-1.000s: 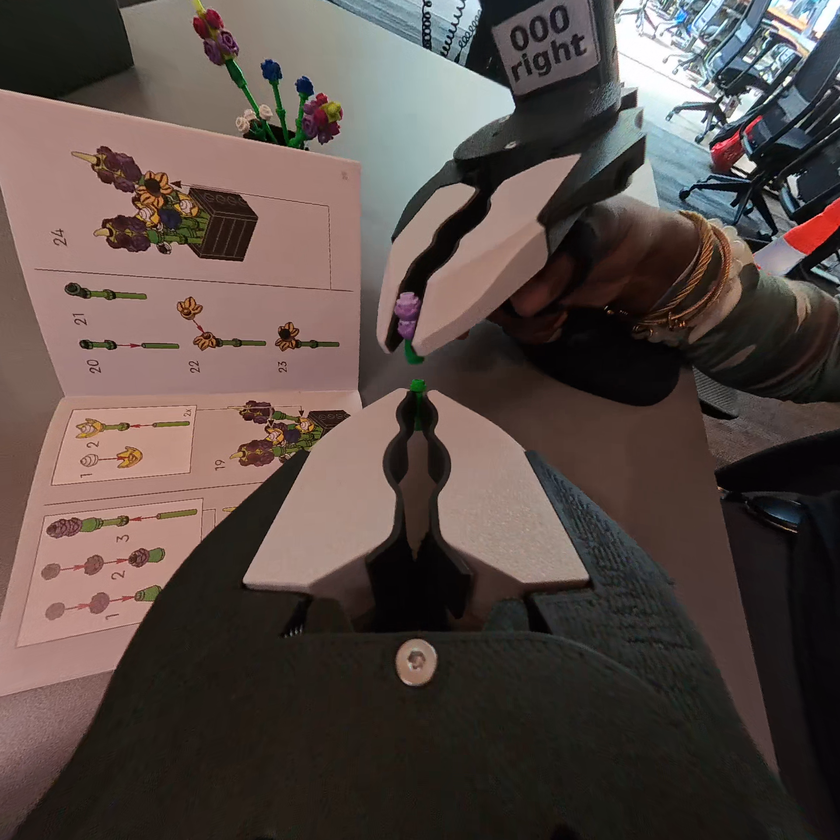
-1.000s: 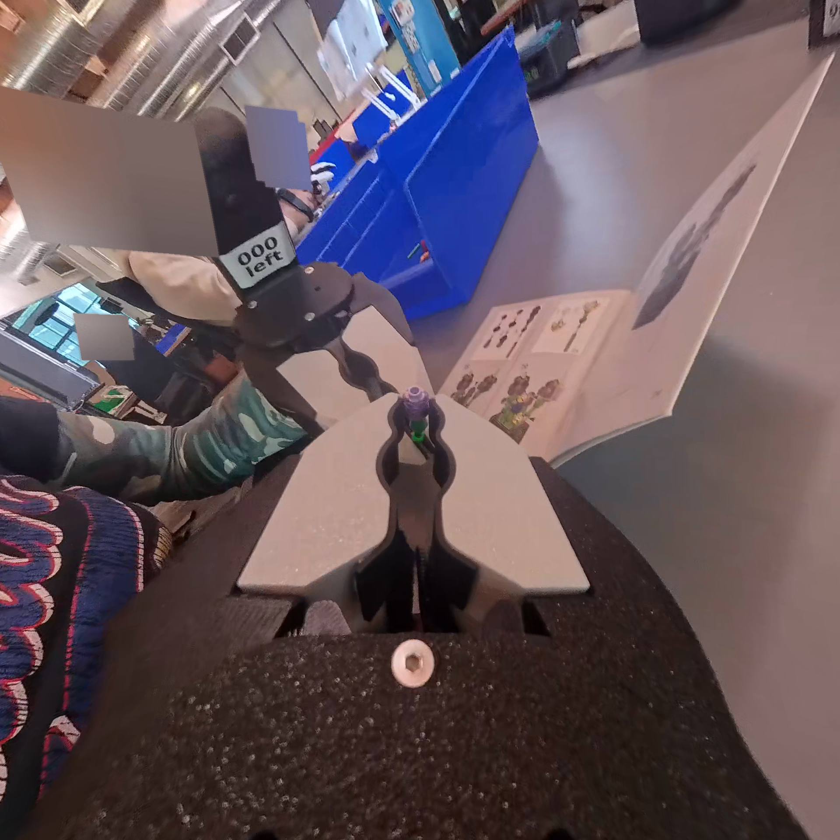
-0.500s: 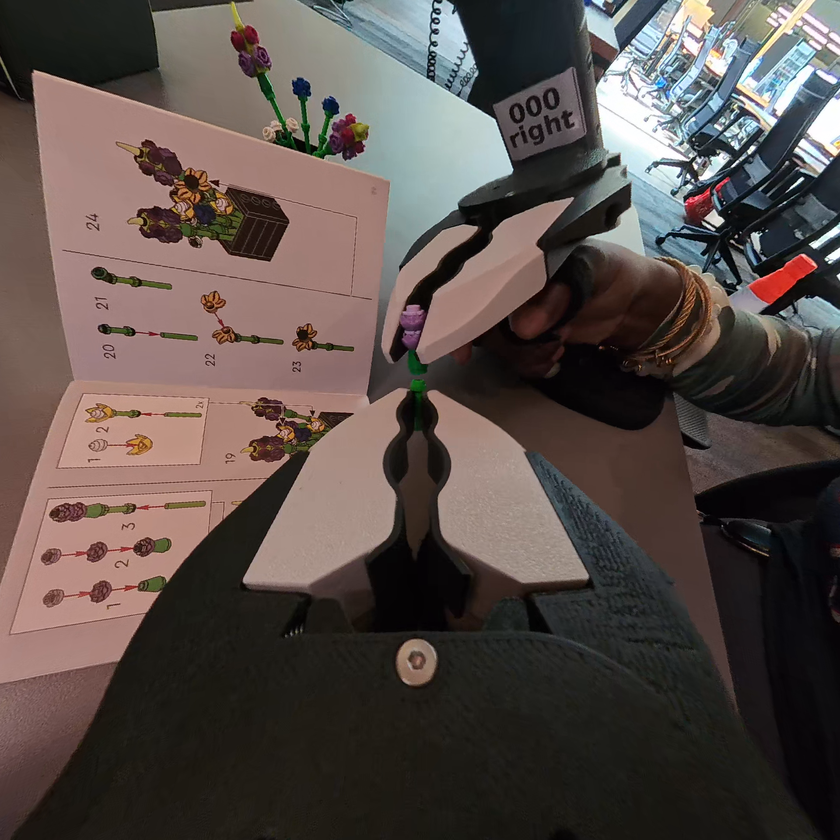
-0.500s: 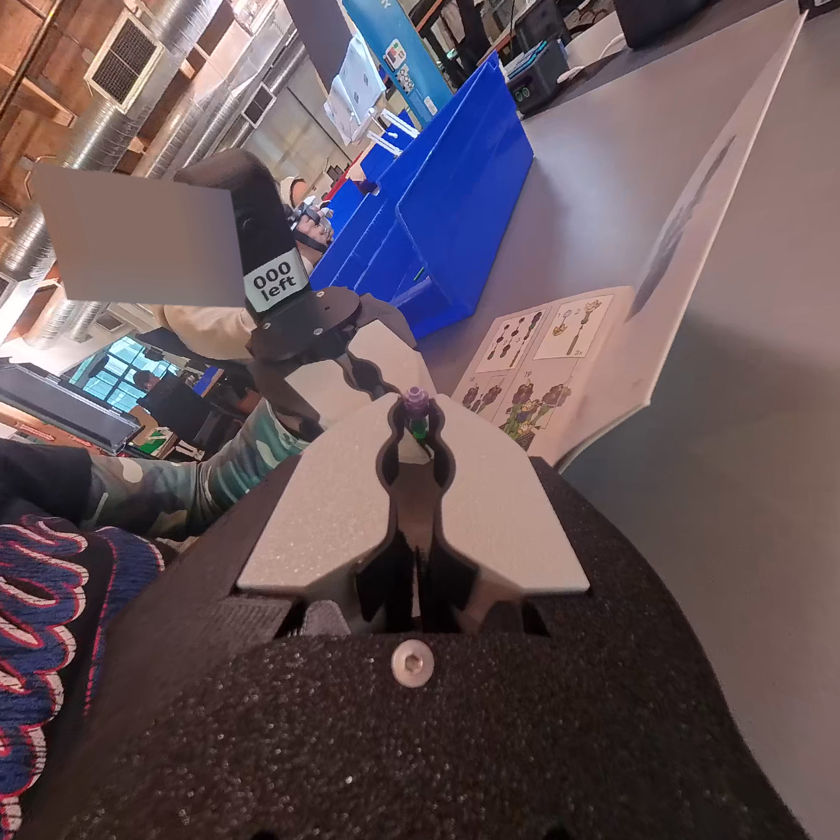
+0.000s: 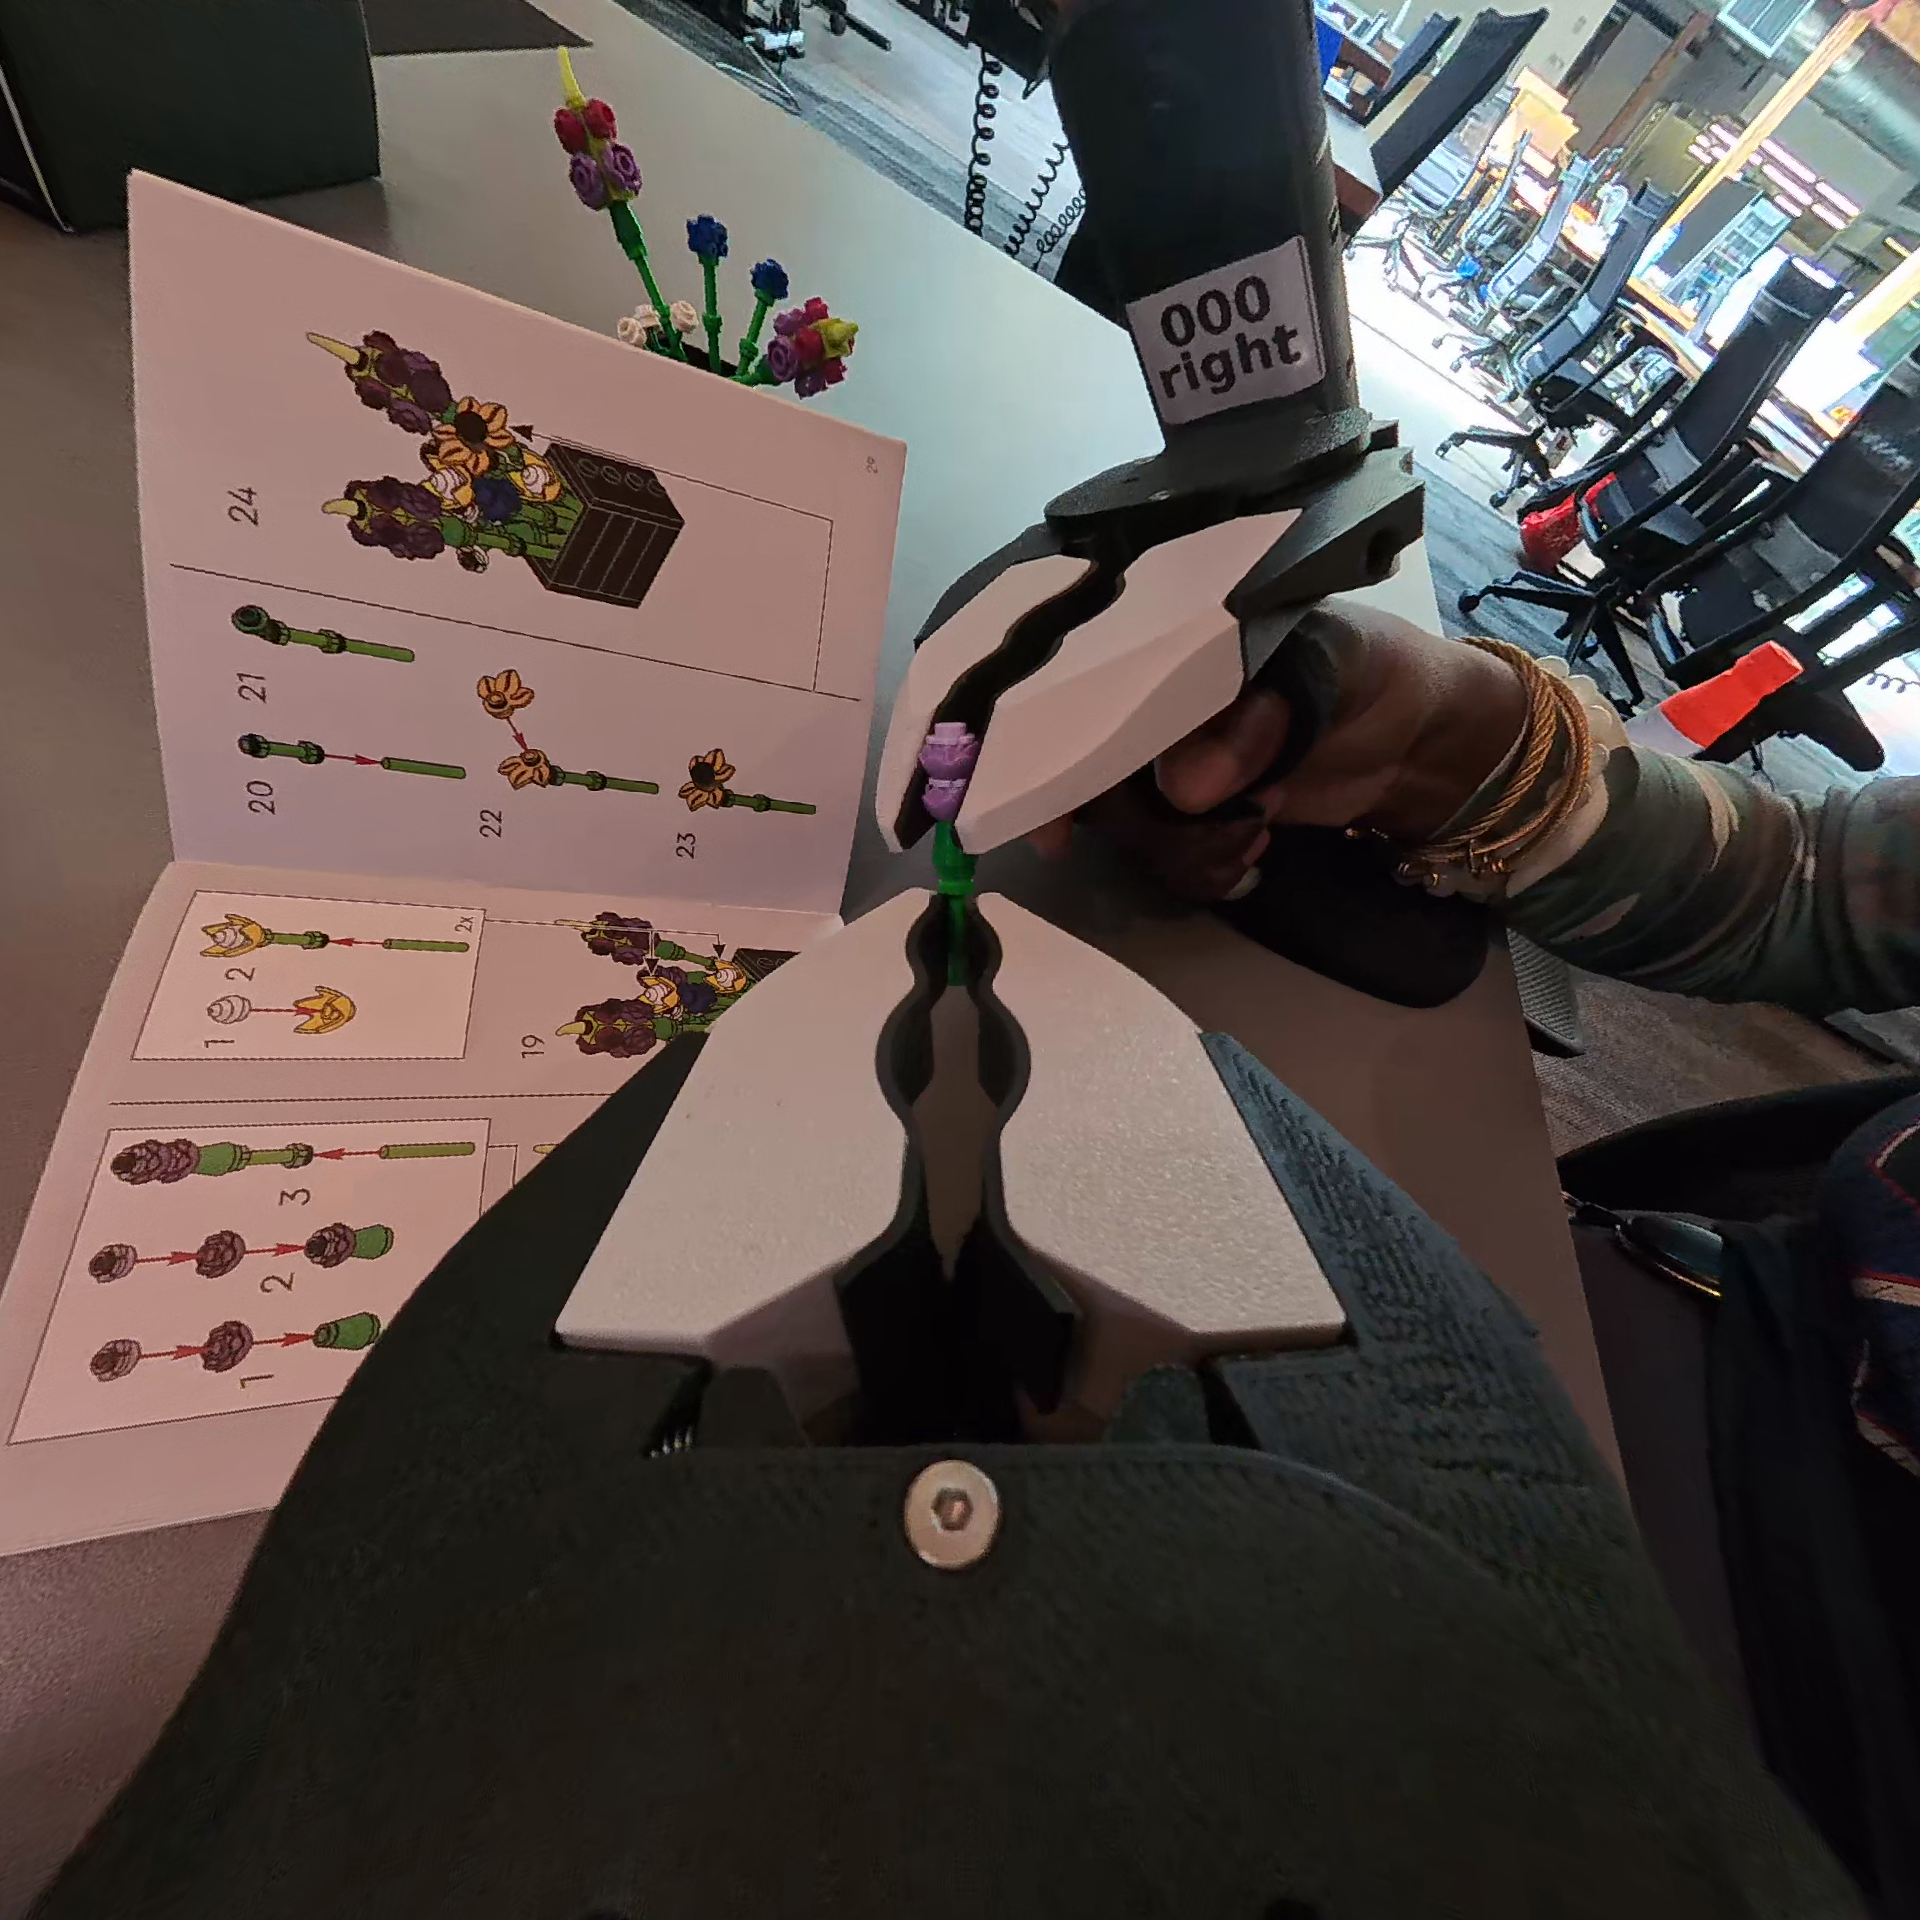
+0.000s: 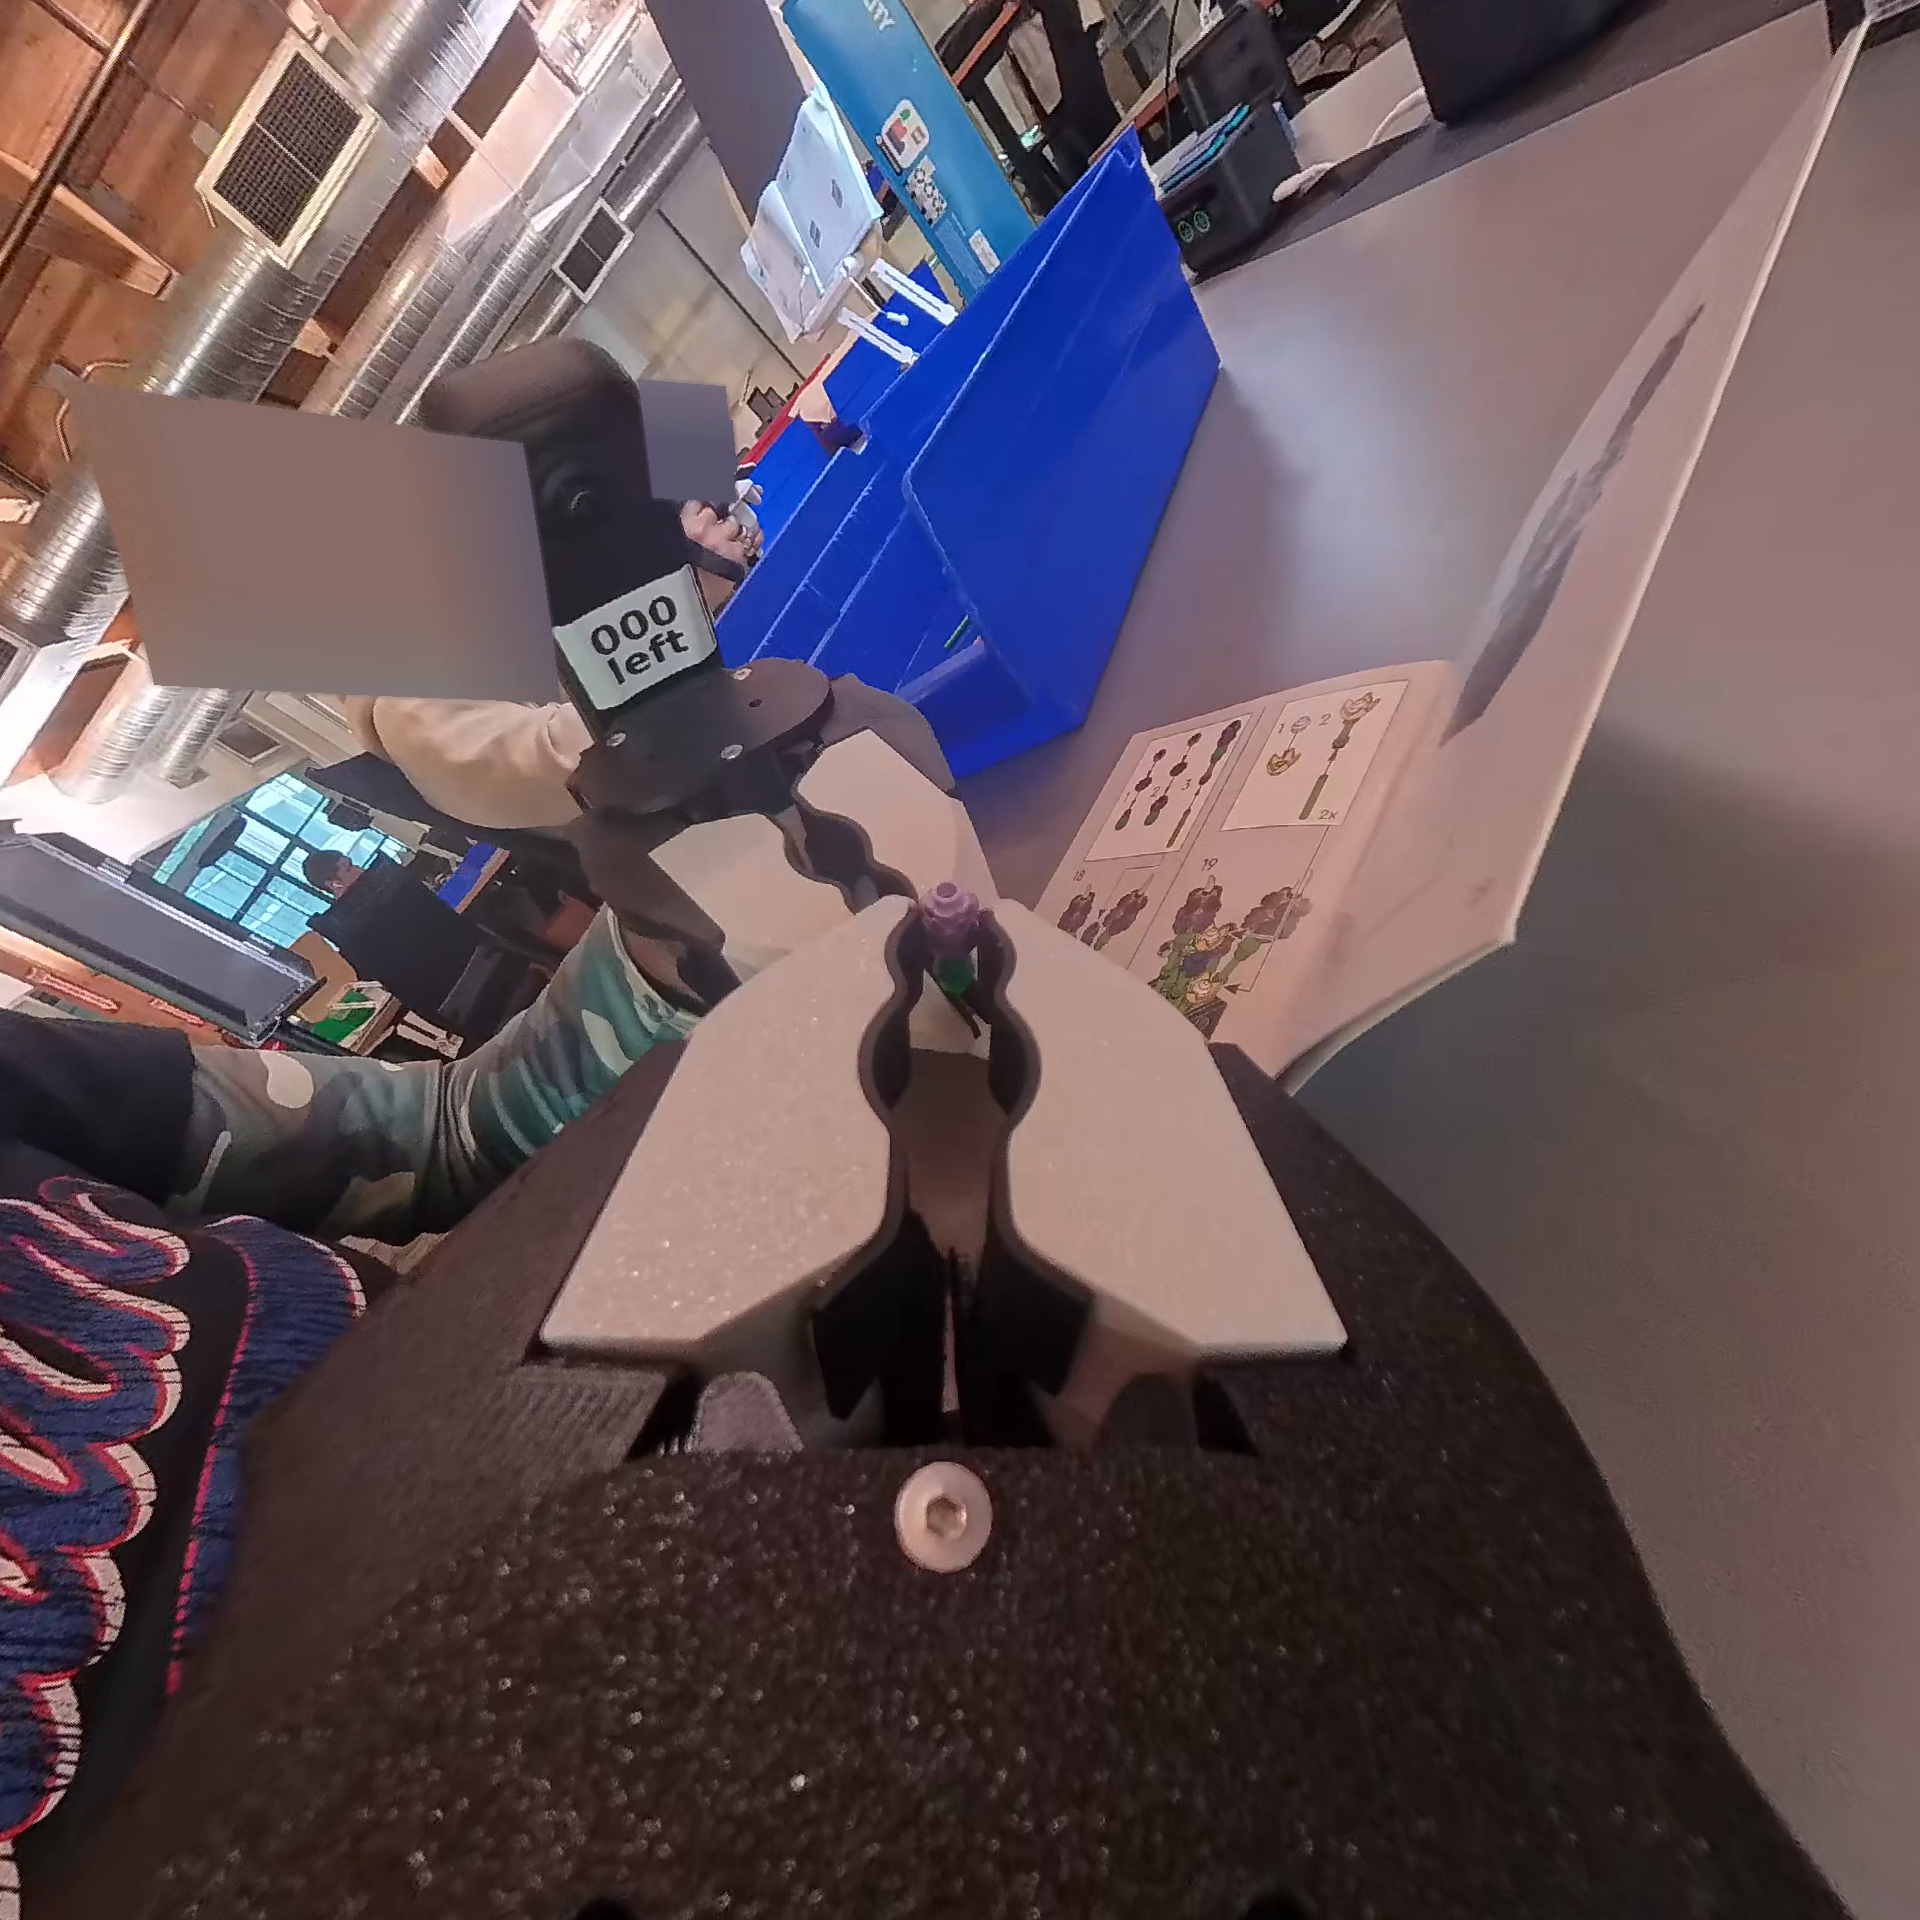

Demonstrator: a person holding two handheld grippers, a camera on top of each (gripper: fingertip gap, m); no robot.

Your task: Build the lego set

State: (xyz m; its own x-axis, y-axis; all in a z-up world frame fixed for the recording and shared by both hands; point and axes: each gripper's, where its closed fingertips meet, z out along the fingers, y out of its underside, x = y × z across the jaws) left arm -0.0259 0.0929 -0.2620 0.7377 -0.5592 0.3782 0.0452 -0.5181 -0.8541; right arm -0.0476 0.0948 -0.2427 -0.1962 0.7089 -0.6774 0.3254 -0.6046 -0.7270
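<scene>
Now the thin green plastic stem (image 5: 952,940), gripped in the left gripper's (image 5: 951,914) closed jaws, meets the small purple plastic flower piece (image 5: 945,767) clamped by the right gripper (image 5: 935,831), a gap closed within the last second, so joining looks underway.

The instruction booklet (image 5: 436,810) lay open on the table (image 5: 997,343), its far page standing up. Behind that page stood the flower bouquet (image 5: 717,312). Toward the table's right edge, the right gripper (image 5: 940,831) hung above the left gripper (image 5: 951,920), a flower stem (image 5: 951,883) between them.
</scene>
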